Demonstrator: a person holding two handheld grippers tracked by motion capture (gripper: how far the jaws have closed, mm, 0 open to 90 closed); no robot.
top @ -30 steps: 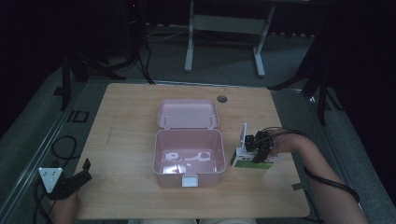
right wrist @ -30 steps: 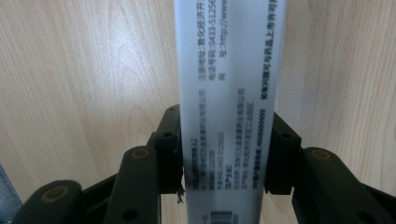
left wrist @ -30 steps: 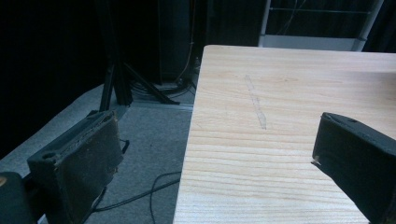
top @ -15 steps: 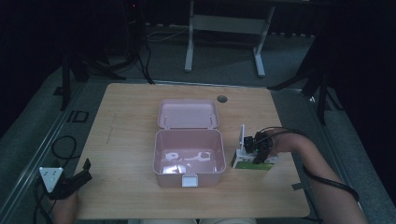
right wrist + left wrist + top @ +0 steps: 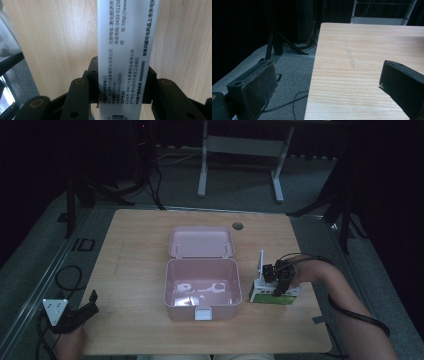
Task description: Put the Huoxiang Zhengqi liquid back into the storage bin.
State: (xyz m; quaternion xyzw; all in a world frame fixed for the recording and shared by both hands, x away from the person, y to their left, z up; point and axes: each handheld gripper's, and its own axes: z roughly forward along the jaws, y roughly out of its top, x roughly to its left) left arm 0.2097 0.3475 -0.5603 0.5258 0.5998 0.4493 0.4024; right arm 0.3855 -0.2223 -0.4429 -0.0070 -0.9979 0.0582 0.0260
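Now the right hand-held gripper squeezed the little medicine box by its narrow sides, at the lower right, beside the pink case. It looked light and easily crushed. The left hand-held gripper gaped empty.

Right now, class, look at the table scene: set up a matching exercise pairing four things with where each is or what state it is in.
Things:
1. pink box
2. white and green carton
3. left gripper
4. right gripper

Places or states:
A. open with nothing between its fingers, at the table's near left corner
B. lid open, in the middle of the table
C. lying on the table to the right of the pink box
D. shut on the carton's narrow printed side

Pairs: 1-B, 2-C, 3-A, 4-D
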